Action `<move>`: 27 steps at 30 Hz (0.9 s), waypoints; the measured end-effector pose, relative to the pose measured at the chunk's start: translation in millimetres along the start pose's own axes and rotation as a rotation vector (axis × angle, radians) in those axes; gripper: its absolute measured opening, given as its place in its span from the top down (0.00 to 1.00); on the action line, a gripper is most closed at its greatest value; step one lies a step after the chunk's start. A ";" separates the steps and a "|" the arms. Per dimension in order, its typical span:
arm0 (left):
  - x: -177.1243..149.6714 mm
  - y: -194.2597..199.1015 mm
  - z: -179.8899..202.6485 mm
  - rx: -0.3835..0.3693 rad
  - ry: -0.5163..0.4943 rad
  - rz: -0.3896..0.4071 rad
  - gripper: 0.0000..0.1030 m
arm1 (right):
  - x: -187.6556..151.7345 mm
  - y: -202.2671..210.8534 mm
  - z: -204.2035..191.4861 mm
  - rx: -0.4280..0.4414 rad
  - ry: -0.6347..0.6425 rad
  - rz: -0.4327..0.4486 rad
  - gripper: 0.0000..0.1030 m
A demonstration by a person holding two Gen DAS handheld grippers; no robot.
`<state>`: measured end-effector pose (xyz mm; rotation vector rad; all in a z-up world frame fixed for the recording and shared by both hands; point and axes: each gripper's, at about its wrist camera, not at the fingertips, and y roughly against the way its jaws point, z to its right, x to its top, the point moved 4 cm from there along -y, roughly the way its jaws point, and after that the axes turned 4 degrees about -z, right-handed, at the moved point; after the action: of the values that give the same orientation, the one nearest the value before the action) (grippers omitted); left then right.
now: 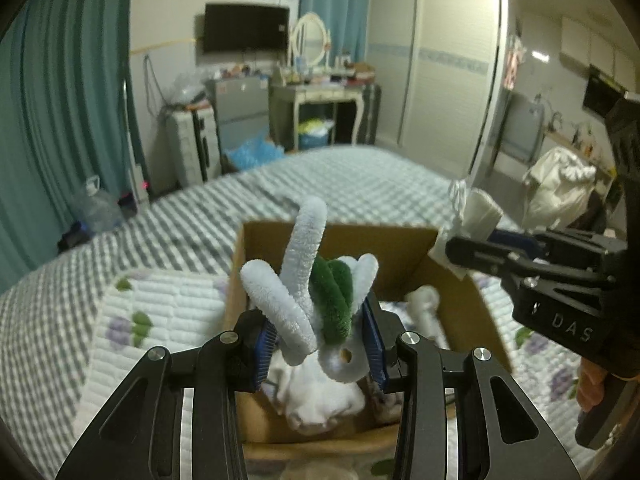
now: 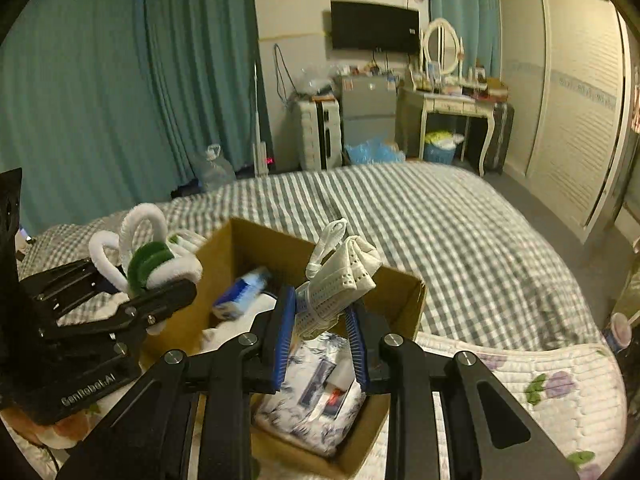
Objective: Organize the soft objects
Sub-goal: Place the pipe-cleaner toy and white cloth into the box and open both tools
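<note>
My left gripper (image 1: 320, 344) is shut on a fuzzy white and green looped toy (image 1: 308, 292), held over an open cardboard box (image 1: 404, 240) on the bed. The same toy (image 2: 144, 256) and left gripper (image 2: 160, 292) show at the left of the right wrist view. My right gripper (image 2: 320, 344) is shut on a folded white perforated cloth bundle tied with a white cord (image 2: 340, 280), above the box (image 2: 404, 304). In the left wrist view that bundle (image 1: 476, 212) sticks out of the right gripper (image 1: 464, 248) at the box's far right corner. Inside the box lie white soft items (image 1: 320, 396) and a blue-flowered packet (image 2: 316, 400).
The box stands on a white quilted mat with purple flowers (image 2: 540, 380), over a grey-and-white checked bed cover (image 2: 440, 232). Teal curtains (image 2: 100, 100) hang at the left. A dressing table (image 2: 452, 100), small fridge (image 2: 368, 108) and wardrobe (image 2: 568, 92) stand beyond the bed.
</note>
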<state>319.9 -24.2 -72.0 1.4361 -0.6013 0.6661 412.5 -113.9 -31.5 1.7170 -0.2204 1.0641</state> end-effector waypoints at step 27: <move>15.9 101.8 19.1 0.101 -0.047 0.161 0.11 | 6.4 78.2 20.0 -0.079 -0.076 0.121 0.32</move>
<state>257.1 -40.4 10.3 1.5114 -0.7343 0.8011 380.0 -162.0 25.0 1.6913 -0.4145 1.0649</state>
